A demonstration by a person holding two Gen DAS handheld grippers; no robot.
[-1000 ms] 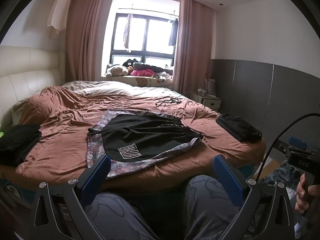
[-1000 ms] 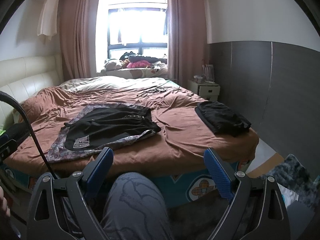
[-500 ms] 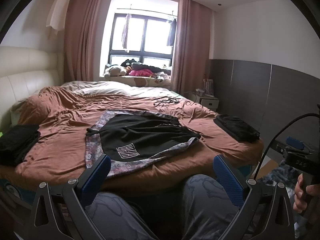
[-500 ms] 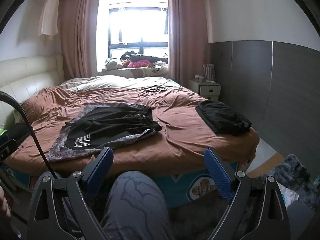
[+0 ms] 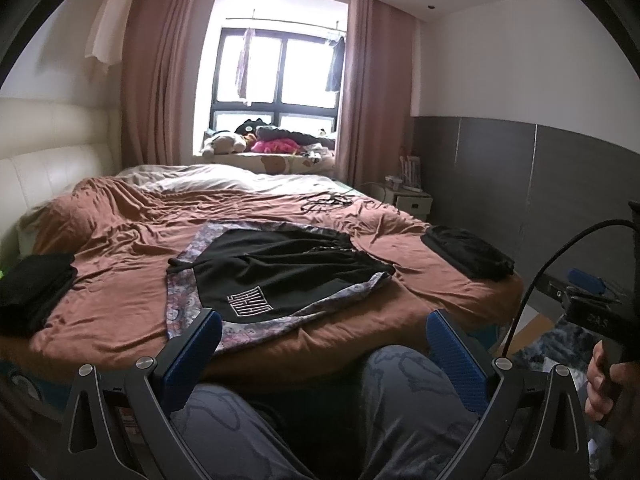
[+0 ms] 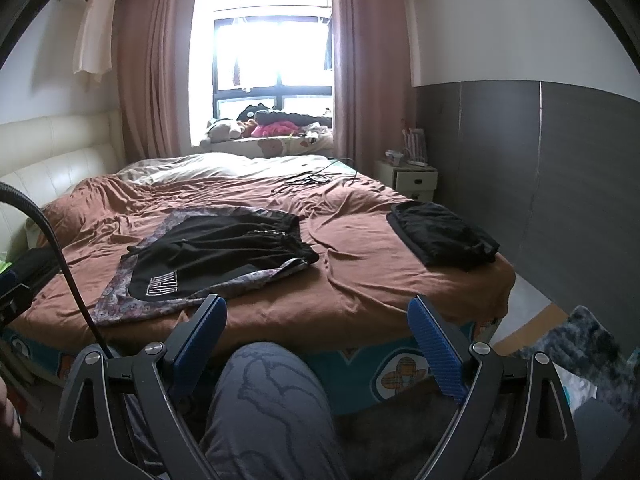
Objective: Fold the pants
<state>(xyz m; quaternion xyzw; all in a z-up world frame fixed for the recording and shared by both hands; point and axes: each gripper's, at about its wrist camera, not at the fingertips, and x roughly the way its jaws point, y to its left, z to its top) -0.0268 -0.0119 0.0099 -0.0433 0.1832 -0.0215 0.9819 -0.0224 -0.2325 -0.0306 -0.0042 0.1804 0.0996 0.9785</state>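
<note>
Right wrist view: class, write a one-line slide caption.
Open right gripper hangs short of the bed, where black shorts lie unfolded on patterned cloth.

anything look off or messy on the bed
The black shorts lie askew and rumpled on a patterned cloth, unfolded. A loose tangle of cables sits farther back on the wrinkled brown cover.

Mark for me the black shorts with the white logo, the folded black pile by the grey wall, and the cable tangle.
black shorts [image 5: 280, 272], left wrist view, mid fabric.
folded black pile [image 6: 444, 234], right wrist view, top layer.
cable tangle [image 6: 304, 180], right wrist view, centre of loops.
</note>
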